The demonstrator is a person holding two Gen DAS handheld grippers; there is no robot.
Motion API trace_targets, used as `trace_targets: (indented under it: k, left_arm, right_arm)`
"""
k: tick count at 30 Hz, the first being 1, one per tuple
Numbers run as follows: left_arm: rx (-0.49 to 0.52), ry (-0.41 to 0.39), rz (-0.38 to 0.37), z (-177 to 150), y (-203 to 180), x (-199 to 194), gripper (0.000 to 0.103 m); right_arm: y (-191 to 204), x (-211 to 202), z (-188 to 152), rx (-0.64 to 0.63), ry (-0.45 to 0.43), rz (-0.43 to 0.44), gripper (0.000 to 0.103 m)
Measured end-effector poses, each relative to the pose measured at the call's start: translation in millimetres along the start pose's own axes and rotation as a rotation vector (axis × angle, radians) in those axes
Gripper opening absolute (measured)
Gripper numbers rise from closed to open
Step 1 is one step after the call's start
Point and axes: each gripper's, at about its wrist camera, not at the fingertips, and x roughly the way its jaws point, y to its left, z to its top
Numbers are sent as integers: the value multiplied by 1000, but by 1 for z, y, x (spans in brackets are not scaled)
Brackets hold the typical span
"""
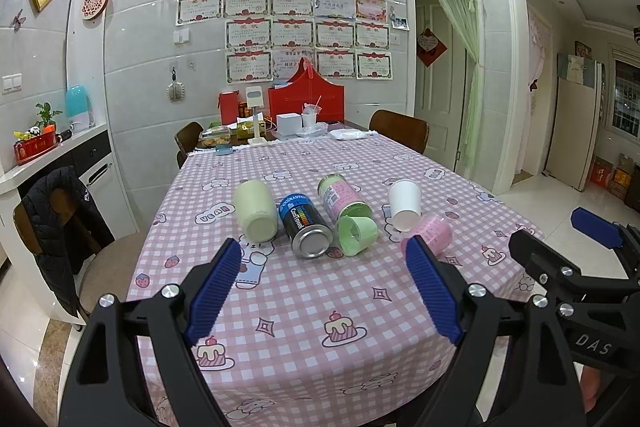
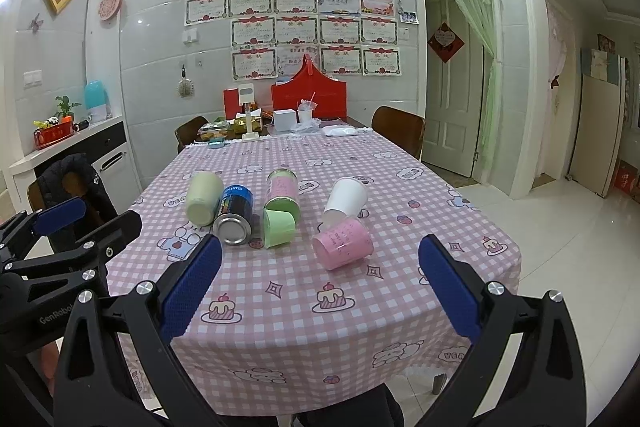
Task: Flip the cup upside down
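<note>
Several containers lie on their sides in a row on the pink checked tablecloth (image 1: 304, 307): a cream cup (image 1: 256, 211), a black can (image 1: 306, 227), a green-capped canister (image 1: 344, 203) with a small green cup (image 1: 357, 235) at its end, a white paper cup (image 1: 405, 204) and a pink cup (image 1: 434, 231). The right wrist view shows the same row: cream cup (image 2: 204, 198), black can (image 2: 234, 215), small green cup (image 2: 279, 228), white cup (image 2: 345, 197), pink cup (image 2: 343, 244). My left gripper (image 1: 324, 287) is open and empty, short of the row. My right gripper (image 2: 320, 291) is open and empty, near the pink cup.
Red boxes (image 1: 306, 99), a white box and food packs crowd the table's far end. Wooden chairs (image 1: 400, 129) stand at the far corners. A chair with a black jacket (image 1: 60, 223) stands at the left. White tiled floor (image 2: 560, 247) lies to the right.
</note>
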Motion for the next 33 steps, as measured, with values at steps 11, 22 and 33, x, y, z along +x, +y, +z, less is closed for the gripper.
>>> trace_targets:
  k: [11, 22, 33]
  left_arm:
    - [3, -7, 6, 5, 1, -5, 83]
    - [5, -9, 15, 4, -2, -4, 83]
    - [5, -11, 13, 4, -2, -3, 83]
  right_arm:
    - [1, 3, -2, -4, 5, 11, 95]
    - [0, -3, 0, -4, -6, 13, 95]
    - [1, -6, 5, -6, -7, 14, 95]
